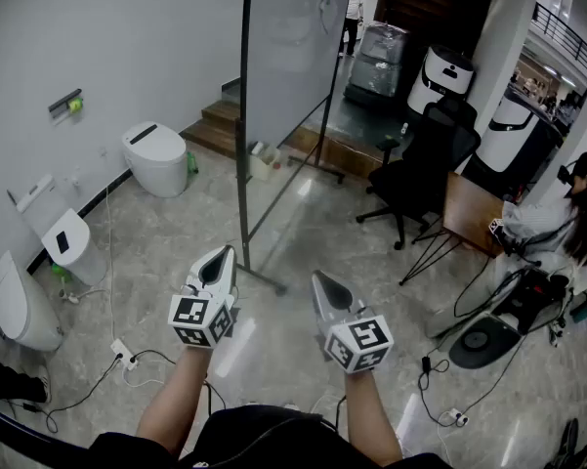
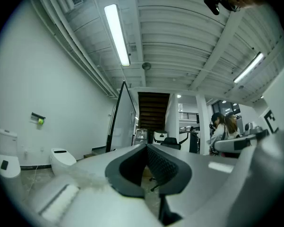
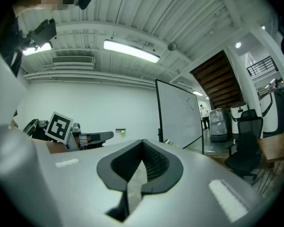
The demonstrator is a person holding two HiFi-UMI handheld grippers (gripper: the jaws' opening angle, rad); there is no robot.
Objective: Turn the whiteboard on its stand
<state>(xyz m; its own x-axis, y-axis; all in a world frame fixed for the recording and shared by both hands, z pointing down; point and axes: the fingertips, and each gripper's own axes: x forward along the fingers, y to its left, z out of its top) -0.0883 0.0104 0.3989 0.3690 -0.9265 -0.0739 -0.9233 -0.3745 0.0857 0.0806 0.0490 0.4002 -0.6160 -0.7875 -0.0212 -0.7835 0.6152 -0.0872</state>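
The left claw point(image 1: 219, 256) and right claw point(image 1: 319, 281) are both pressed together on nothing, well short of the tall black-framed white whiteboard point(image 1: 288, 52) ahead.

One whiteboard point(image 1: 288, 52), two grippers point(image 1: 219, 257) point(image 1: 319, 281), three toilets point(image 1: 154, 157) point(image 1: 66, 242) point(image 1: 20, 311), one office chair point(image 1: 425, 164)

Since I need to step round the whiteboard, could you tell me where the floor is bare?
Bare tile lies left of the whiteboard, towards the toilet, and right of it, before the office chair. Crowded: small items at the board's far foot, a corded power strip near the left wall.
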